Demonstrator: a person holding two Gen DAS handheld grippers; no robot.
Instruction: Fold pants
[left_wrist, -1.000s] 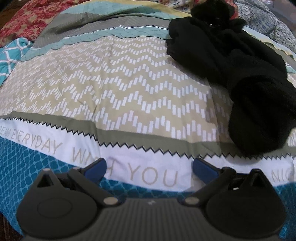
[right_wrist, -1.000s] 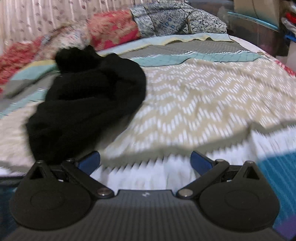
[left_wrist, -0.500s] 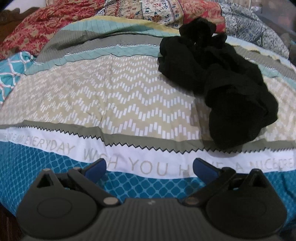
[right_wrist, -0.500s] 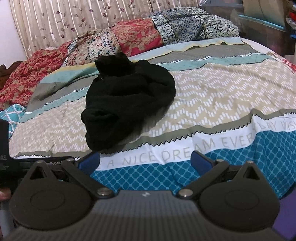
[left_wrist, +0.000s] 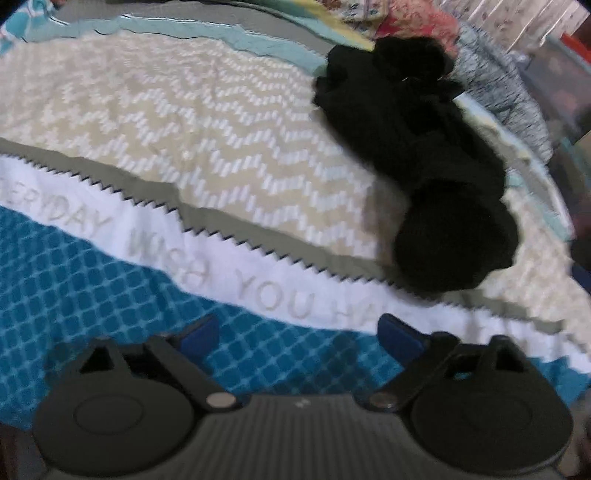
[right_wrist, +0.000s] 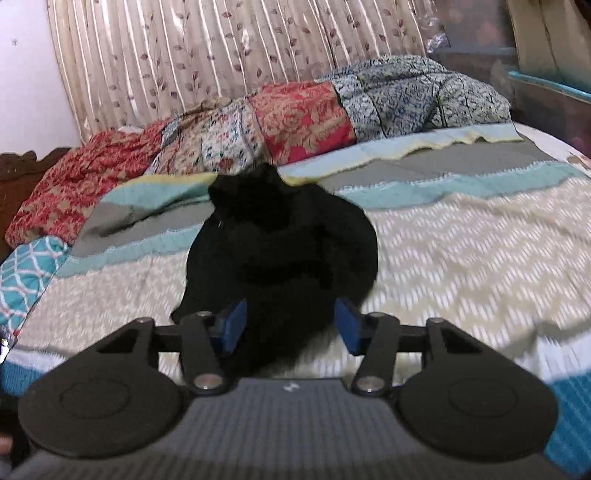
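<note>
Both grippers' jaws have just been closing. Right gripper (right_wrist: 290, 326) fingers half spread, framing bunched pants (right_wrist: 280, 254), grip unconfirmed; left gripper (left_wrist: 298, 332) spread, empty. Fold unstarted.

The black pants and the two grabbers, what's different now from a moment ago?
Both grippers' jaws have just been closing. The right gripper swung to face the black pants, whose near end now shows between its blue pads; whether they pinch it is unclear. The left gripper is empty above the bedspread. The pants stayed crumpled where they were.
</note>
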